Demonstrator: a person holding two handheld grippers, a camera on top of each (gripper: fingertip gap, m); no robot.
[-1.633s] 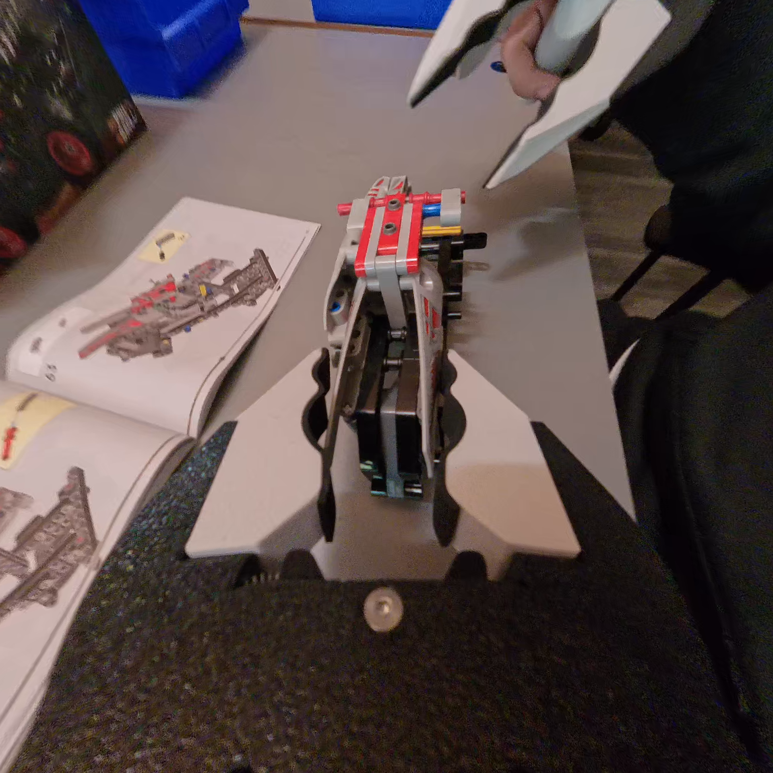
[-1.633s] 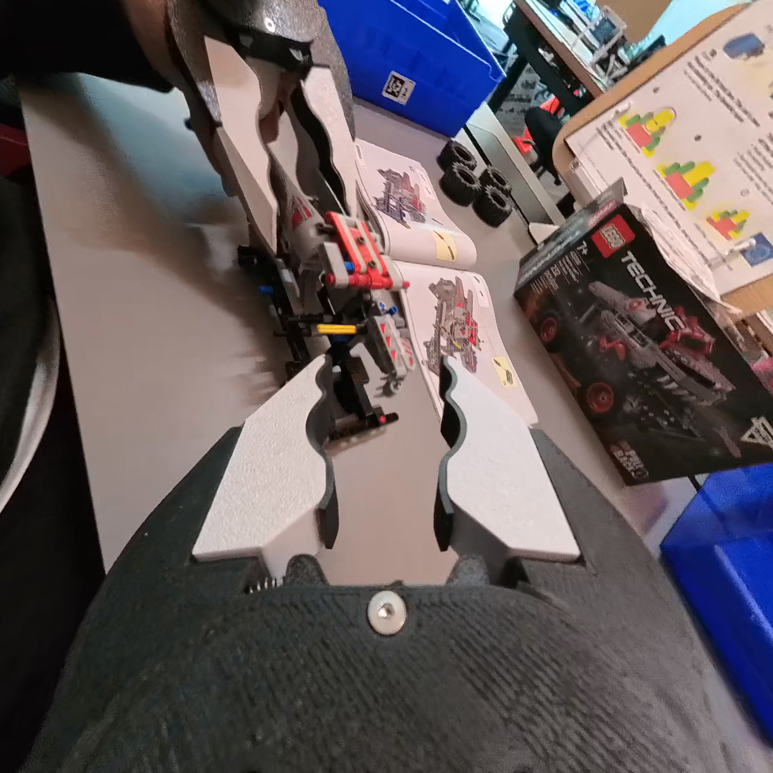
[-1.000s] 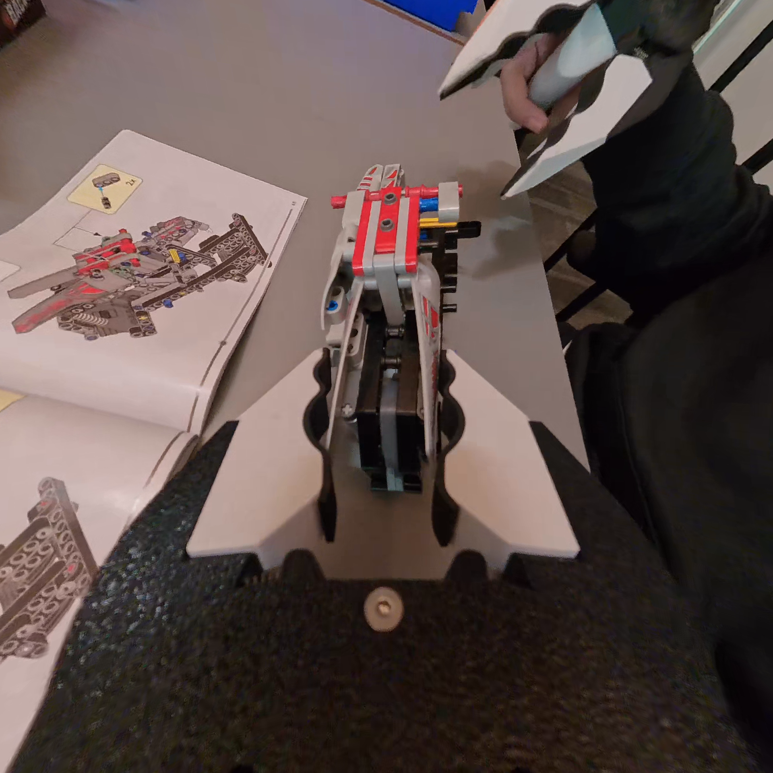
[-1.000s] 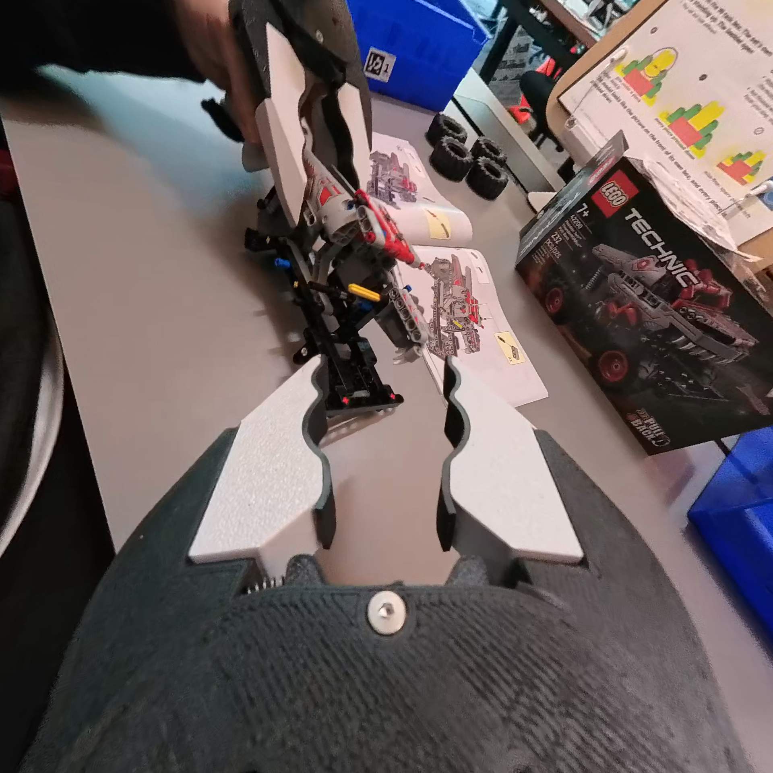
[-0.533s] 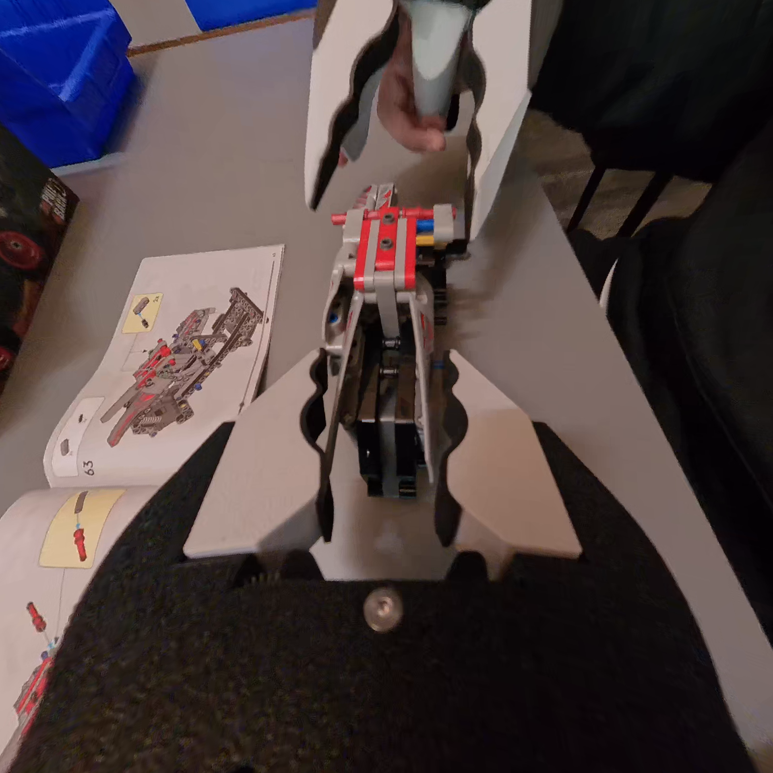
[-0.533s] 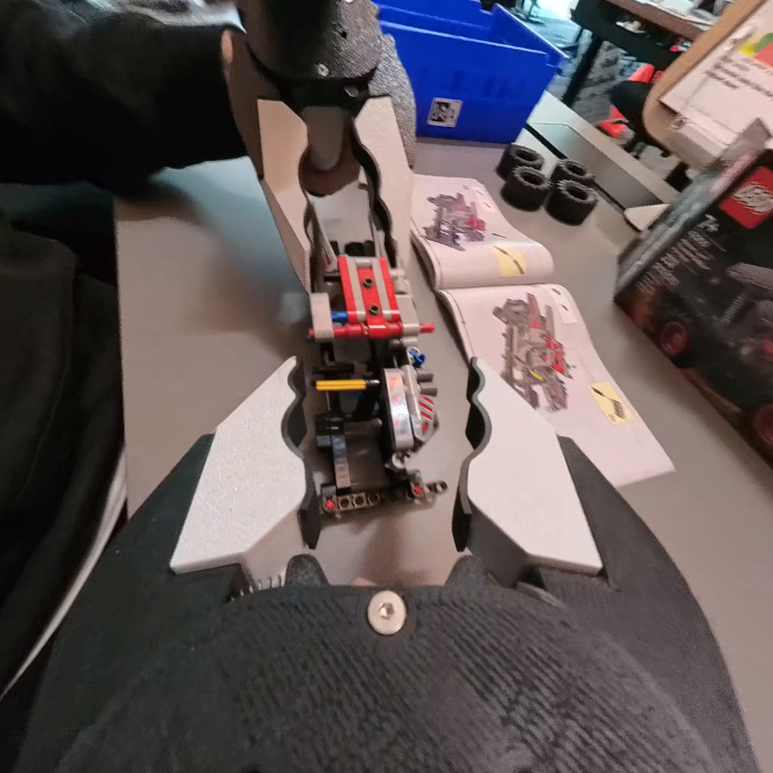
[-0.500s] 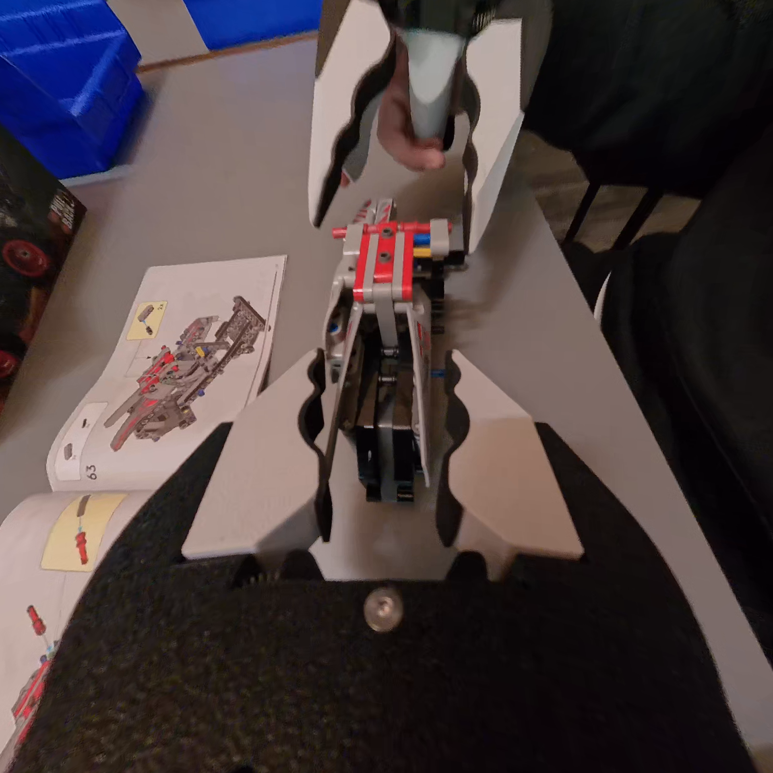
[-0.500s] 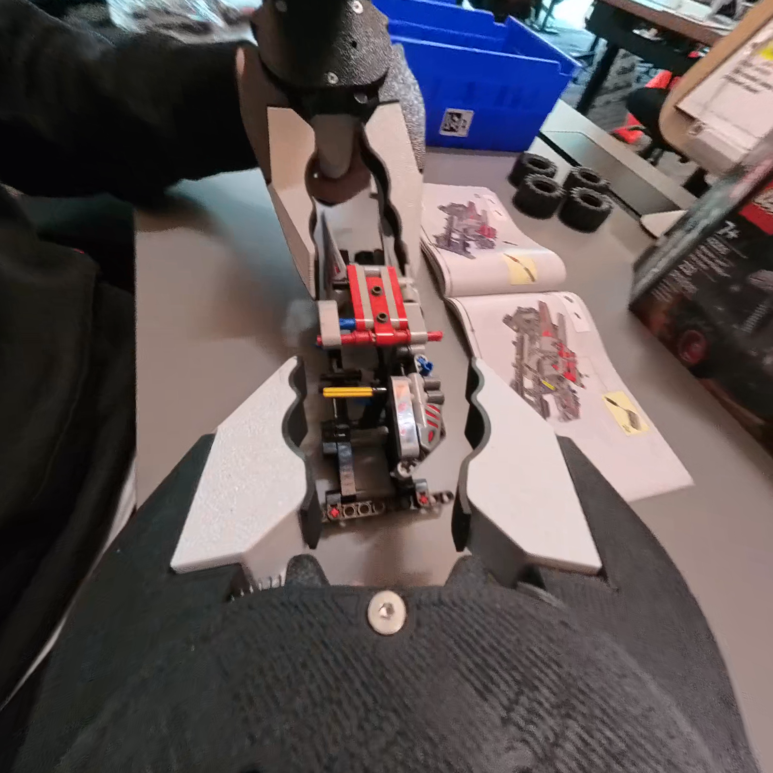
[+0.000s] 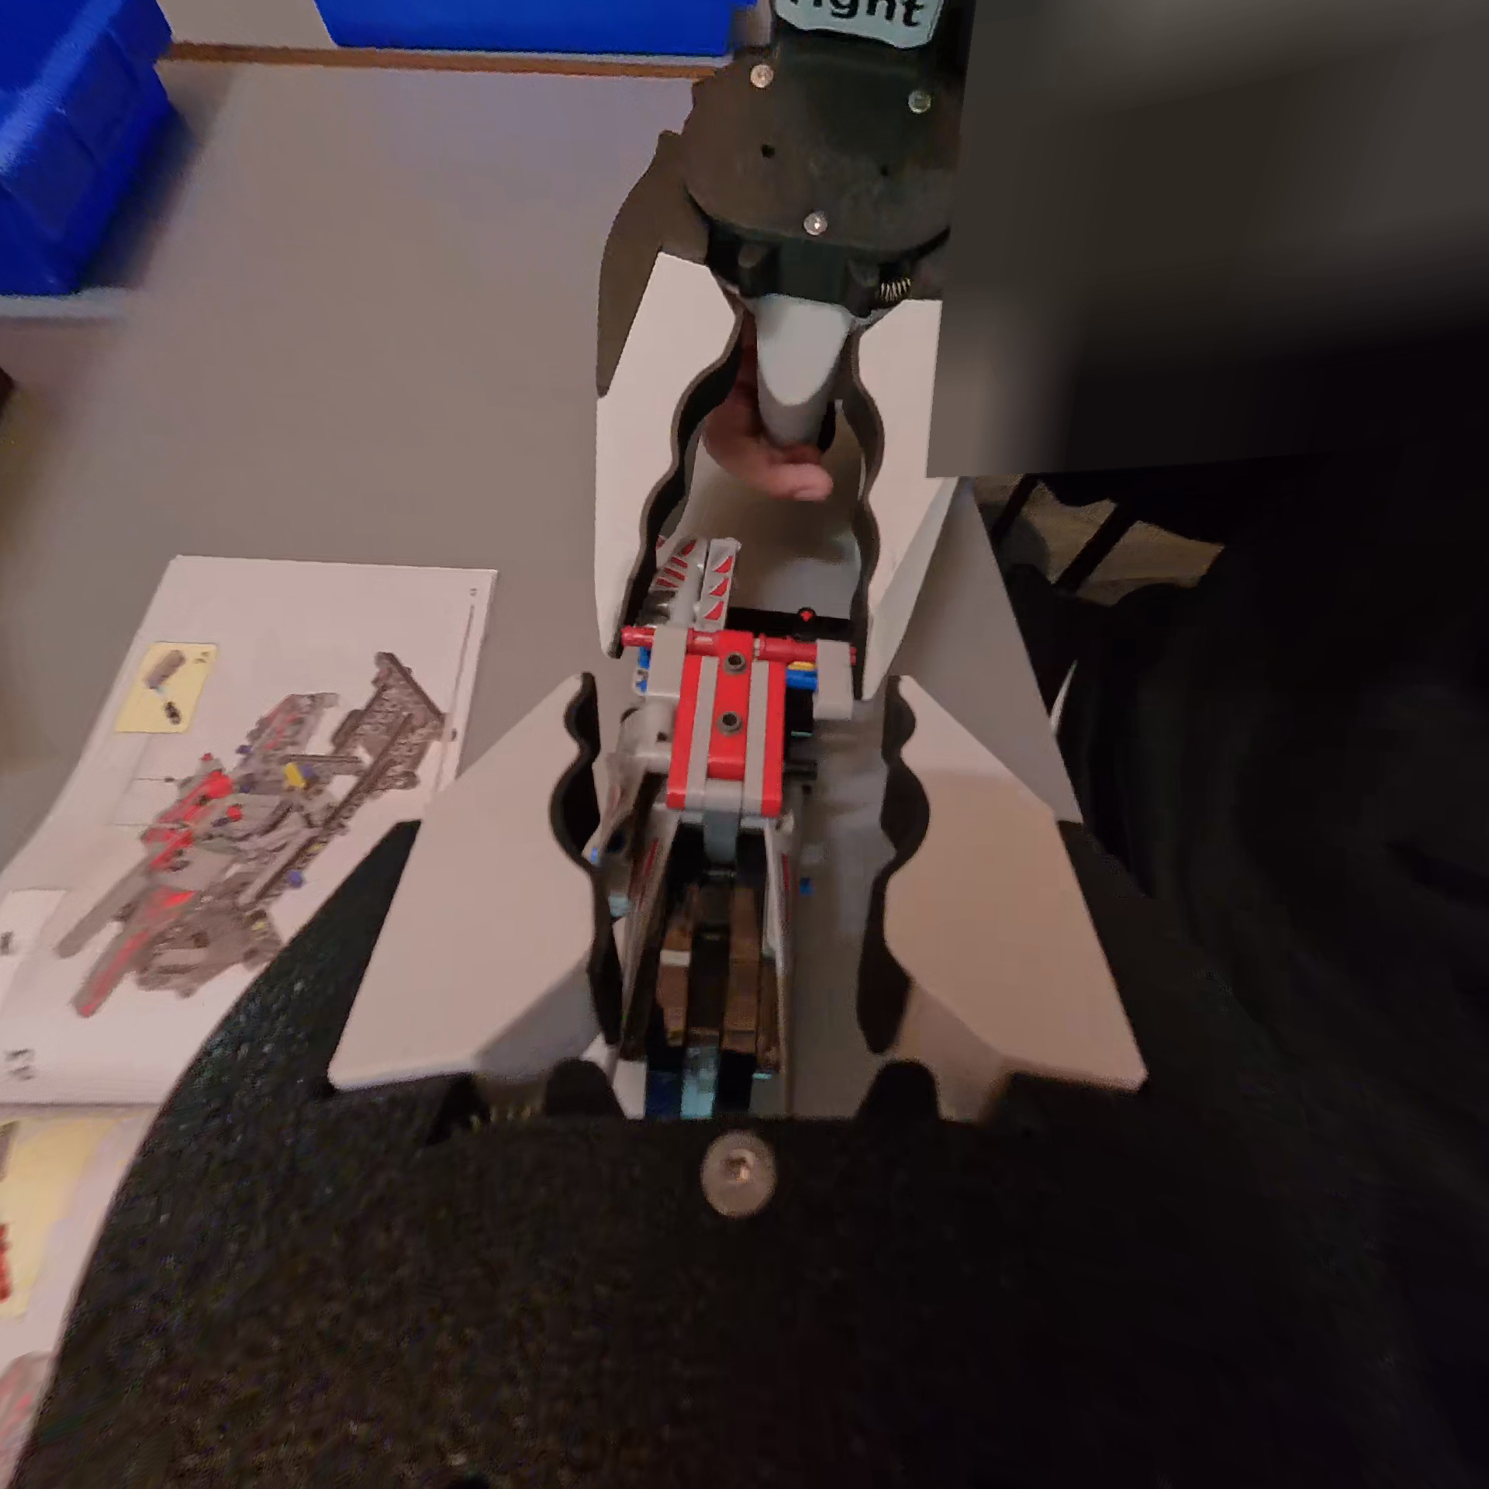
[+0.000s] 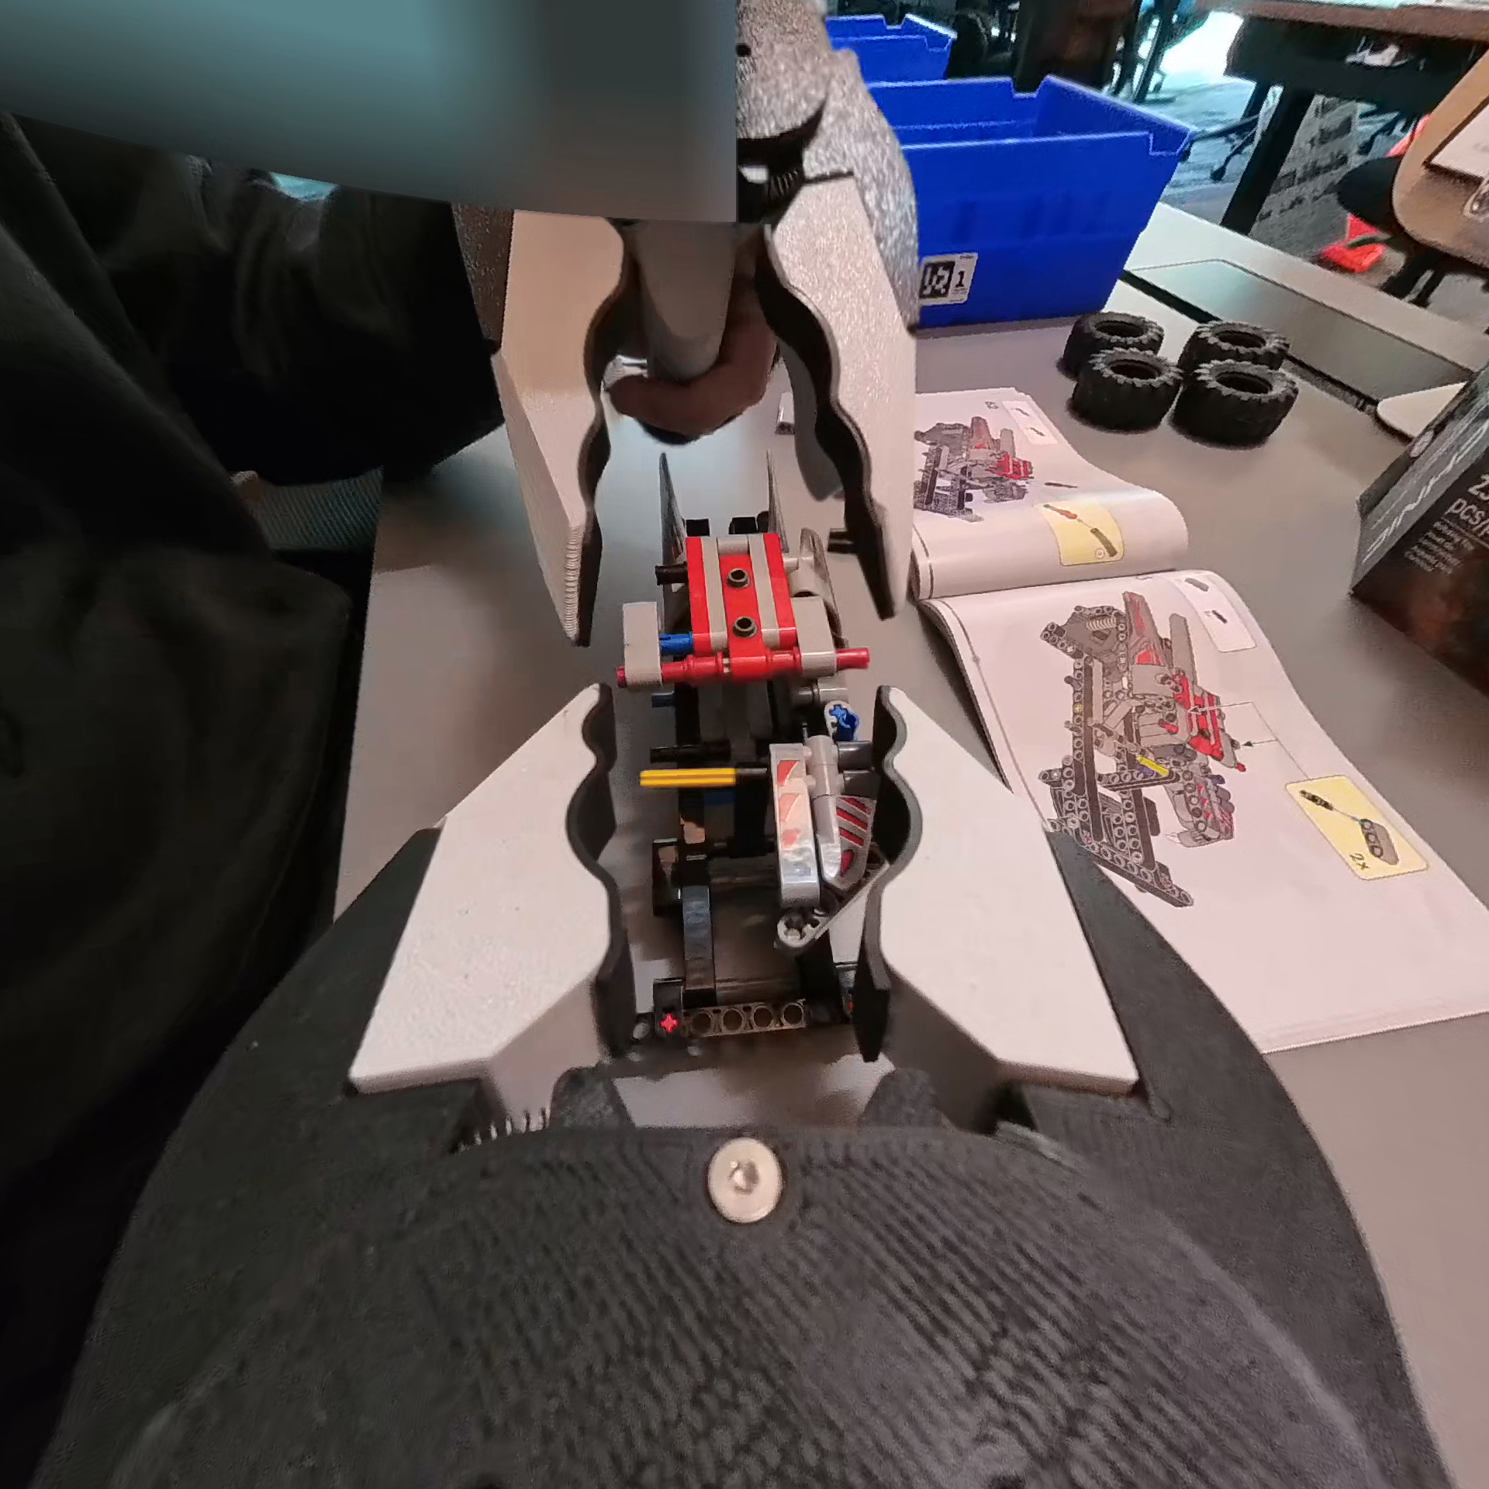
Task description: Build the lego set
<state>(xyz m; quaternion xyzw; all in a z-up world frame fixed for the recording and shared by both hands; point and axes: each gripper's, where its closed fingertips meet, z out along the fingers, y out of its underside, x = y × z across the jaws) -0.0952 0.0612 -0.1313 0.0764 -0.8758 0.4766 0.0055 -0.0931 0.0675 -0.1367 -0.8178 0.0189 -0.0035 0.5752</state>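
Note:
The part-built lego model (image 9: 725, 725), red, grey and black, lies between both grippers over the grey table (image 9: 362, 362). My left gripper (image 9: 737, 693) stands open around one end, with a gap on the right side. My right gripper (image 10: 741, 697) faces it from the other end and is shut on the model (image 10: 741, 612), its fingers pressing the black frame and the red axle. The right gripper also shows in the left wrist view (image 9: 745, 669), and the left gripper in the right wrist view (image 10: 729, 624). Whether the model rests on the table is unclear.
An open instruction booklet (image 10: 1209, 765) lies beside the model, also in the left wrist view (image 9: 266, 806). Several black tyres (image 10: 1176, 379), a blue bin (image 10: 1031, 185) and the set's dark box (image 10: 1434, 524) stand beyond. A person in dark clothing (image 10: 161, 644) sits at the table edge. The tips of both grippers are at nearly the same place.
The right gripper came in from the far side, opened and closed around the model's end. The left gripper's fingers spread apart and let go of the model.

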